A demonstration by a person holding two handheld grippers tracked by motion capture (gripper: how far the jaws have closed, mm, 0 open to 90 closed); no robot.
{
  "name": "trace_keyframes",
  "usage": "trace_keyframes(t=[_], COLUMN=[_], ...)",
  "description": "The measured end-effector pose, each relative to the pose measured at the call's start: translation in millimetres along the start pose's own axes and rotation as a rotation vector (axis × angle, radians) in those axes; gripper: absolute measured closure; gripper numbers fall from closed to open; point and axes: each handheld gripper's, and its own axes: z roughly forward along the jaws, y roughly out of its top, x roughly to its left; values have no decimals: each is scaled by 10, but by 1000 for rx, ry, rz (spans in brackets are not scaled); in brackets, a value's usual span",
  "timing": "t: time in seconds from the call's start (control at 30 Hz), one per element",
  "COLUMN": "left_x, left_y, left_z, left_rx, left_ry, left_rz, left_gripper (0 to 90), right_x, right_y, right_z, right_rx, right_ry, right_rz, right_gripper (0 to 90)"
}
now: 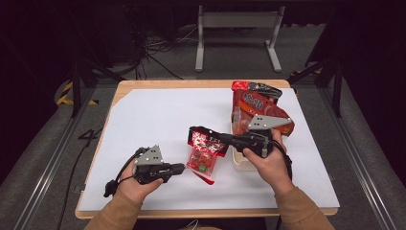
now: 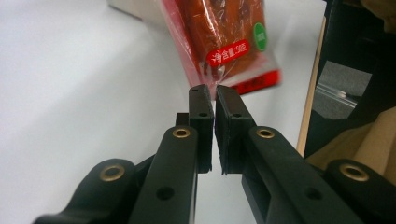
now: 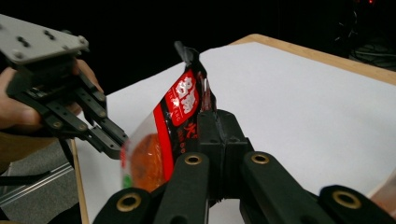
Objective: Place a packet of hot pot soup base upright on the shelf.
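Note:
A red snack packet (image 1: 205, 154) with a clear window hangs tilted over the white sheet, its lower end near the table. My right gripper (image 1: 224, 140) is shut on the packet's dark top edge, and the packet (image 3: 163, 135) droops leftward from the closed jaws of the right gripper (image 3: 217, 116). My left gripper (image 1: 180, 167) sits low, just left of the packet's lower end, shut with nothing between its jaws. Just ahead of the left gripper (image 2: 214, 91), the packet's bottom (image 2: 229, 46) hangs apart from the tips. The left gripper (image 3: 109, 140) also reaches toward the packet from the left.
A pale shallow box (image 1: 239, 163) lies under my right hand, with several more red packets (image 1: 256, 103) piled behind it. A white sheet (image 1: 153, 120) covers the wooden table (image 1: 143, 84). A metal stand (image 1: 237, 21) is on the floor beyond.

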Motion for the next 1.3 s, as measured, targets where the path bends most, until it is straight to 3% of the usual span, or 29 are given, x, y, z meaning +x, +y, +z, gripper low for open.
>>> trace_keyframes(t=[0.1,0.23,0.3,0.33,0.4,0.43,0.5,0.63,0.87,1.0,1.23,1.3], left_x=[39,63,75,82,90,94,108,127,136,100,65,45], left_y=[-16,-19,-8,0,5,15,41,77,144,195,258,270], left_z=[-13,-40,-58,-69,-76,-96,-134,-210,-238,-193,-110,-95], left_rx=[-9,-29,-62,-82,-99,-117,-140,-209,-268,-287,-296,-292], left_ry=[-4,9,33,44,45,52,73,75,60,25,-12,-51], left_rz=[-22,-36,-35,-44,-45,-54,-51,-53,-14,14,85,103], left_gripper=[860,818,722,584,476,476,326,241,200,213,370,498], right_x=[43,101,105,107,117,117,146,241,440,494,538,542], right_y=[24,20,18,24,36,36,47,59,67,61,48,43], right_z=[-9,45,53,37,14,14,1,22,62,70,61,50], right_rx=[6,41,47,38,34,34,23,37,56,52,28,22], right_ry=[24,-6,-13,-11,-2,-2,20,72,112,129,171,174], right_rz=[-20,-86,-104,-105,-109,-109,-127,-173,-266,-286,-298,-300], right_gripper=[899,899,899,899,899,899,899,899,899,898,898,898])
